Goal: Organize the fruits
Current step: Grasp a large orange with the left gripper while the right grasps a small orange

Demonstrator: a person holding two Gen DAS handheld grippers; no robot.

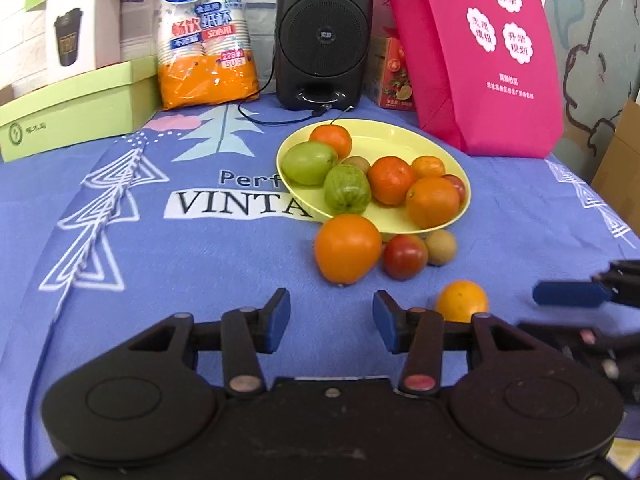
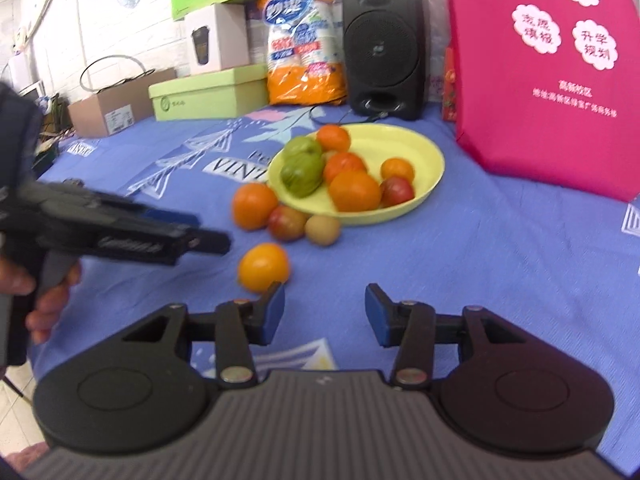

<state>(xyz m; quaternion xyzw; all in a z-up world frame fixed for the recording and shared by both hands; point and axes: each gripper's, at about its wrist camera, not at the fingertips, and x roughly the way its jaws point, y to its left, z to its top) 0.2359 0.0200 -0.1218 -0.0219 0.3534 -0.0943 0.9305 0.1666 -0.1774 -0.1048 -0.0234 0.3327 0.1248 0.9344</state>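
So both grippers are hovering over the blue printed tablecloth (image 1: 180, 264) with nothing in them: the left gripper (image 1: 331, 320) has its blue-padded jaws spread wide apart, and the right gripper (image 2: 325, 312) is spread just the same. The yellow plate (image 1: 400, 136) sits toward the back of the table and already has a pile in it: two green fruits (image 1: 308, 162) on its left side, several oranges (image 1: 390, 180) through the middle, and something small and reddish (image 1: 458, 186) tucked at the right rim. Four pieces are on the cloth in front of the plate: a big orange (image 1: 347, 248) right up against the rim, a red-and-green apple (image 1: 404, 256) touching it, a small brown fruit (image 1: 441, 246) just beside that, and a lone yellow-orange one (image 1: 462, 300) sitting apart, close to the left gripper's right finger. Behind the plate there's a black speaker (image 1: 324, 32), a bag of paper cups (image 1: 204, 32), a green box (image 1: 76, 112) and a pink bag (image 1: 480, 48).
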